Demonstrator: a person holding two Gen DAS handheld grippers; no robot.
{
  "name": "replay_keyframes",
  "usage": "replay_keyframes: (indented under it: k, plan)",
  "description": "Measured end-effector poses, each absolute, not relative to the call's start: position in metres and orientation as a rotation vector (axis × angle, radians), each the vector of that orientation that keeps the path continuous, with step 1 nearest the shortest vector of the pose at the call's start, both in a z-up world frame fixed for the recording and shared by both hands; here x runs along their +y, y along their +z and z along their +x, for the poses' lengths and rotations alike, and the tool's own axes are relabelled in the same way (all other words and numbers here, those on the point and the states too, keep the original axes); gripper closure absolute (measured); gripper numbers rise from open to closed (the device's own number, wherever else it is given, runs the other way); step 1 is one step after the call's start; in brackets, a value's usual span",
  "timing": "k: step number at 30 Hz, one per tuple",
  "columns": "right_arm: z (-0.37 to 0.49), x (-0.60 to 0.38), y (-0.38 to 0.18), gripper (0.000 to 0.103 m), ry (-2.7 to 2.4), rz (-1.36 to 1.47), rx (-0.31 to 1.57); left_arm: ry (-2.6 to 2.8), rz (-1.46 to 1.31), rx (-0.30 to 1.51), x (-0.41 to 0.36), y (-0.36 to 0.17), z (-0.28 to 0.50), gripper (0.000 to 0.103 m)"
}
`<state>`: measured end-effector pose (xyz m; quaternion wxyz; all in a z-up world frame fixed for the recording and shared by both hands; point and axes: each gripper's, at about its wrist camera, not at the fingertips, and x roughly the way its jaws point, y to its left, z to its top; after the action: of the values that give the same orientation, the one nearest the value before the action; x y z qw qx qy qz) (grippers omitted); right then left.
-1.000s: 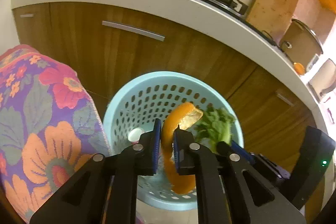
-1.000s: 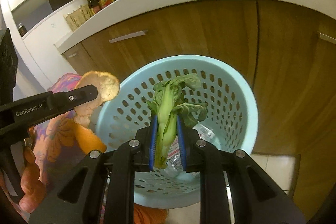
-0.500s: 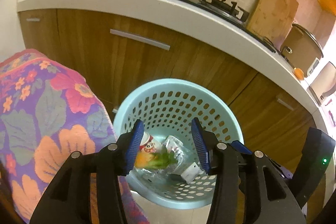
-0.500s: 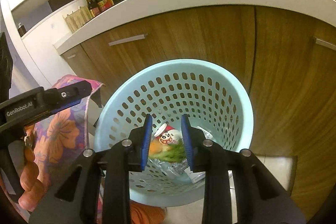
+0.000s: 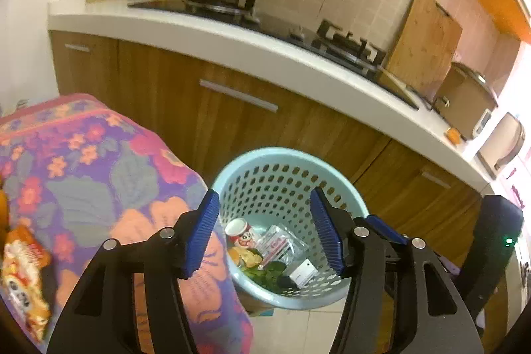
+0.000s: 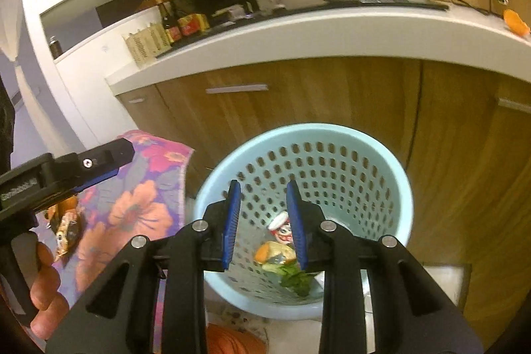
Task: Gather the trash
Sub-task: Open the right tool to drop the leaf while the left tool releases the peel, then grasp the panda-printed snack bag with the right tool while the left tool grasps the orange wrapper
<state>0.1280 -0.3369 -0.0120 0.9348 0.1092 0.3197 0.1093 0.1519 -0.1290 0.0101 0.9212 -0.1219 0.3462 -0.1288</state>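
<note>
Left claw (image 5: 265, 228): jaws apart and opening, nothing between the pads. Right claw (image 6: 264, 223): jaws narrowly apart, nothing held. Both hang above the pale blue perforated basket (image 5: 345, 188), which stands on the floor against the wooden cabinets.

Trash in the basket, left wrist view: orange peel (image 5: 244, 256) at 9 o'clock of the basket floor, green leaf (image 5: 268, 271) at 6 o'clock, a small printed cup (image 5: 239, 231) at 10 o'clock, a clear wrapper (image 5: 280, 246) at centre.

Trash outstanding: an orange snack packet (image 5: 23, 274) lies on the floral-covered tabletop (image 5: 99, 161), at 9 o'clock from the basket and well apart from it.

Handling judgement: the packet is probably light, crinkly and slippery, and crushes easily. Take it across a flat edge or crimped seam with a moderate squeeze; a grip on the puffed middle may slide off.

Change from one second earlier: the left claw then pinched the orange peel and the right claw the green leaf above the basket. Both pieces now lie inside, and both claws have parted and lifted away.
</note>
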Motion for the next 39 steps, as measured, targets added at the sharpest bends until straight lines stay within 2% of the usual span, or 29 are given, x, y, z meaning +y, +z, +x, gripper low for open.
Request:
replay_keyframes:
  k: [4, 6, 13, 20, 28, 39]
  plan:
    - [0.122, -0.313, -0.001, 0.072, 0.268, 0.197, 0.634, -0.235, -0.252, 0.642, -0.105, 0.031, 0.128, 0.040]
    - [0.118, -0.299, 0.004, 0.060, 0.296, 0.180, 0.624, -0.215, -0.256, 0.616, -0.091, 0.039, 0.118, 0.038]
    - [0.107, -0.238, 0.014, 0.055, 0.417, 0.097, 0.604, -0.091, -0.279, 0.538, -0.022, 0.056, 0.078, 0.033]
    - [0.094, -0.180, 0.018, 0.049, 0.538, 0.011, 0.597, 0.050, -0.350, 0.490, 0.056, 0.058, 0.043, 0.022]
    - [0.085, -0.112, 0.014, 0.041, 0.642, -0.100, 0.594, 0.162, -0.390, 0.515, 0.121, 0.039, 0.031, 0.021]
    - [0.097, -0.043, -0.012, 0.035, 0.698, -0.215, 0.728, 0.102, -0.431, 0.695, 0.147, -0.006, 0.083, 0.021]
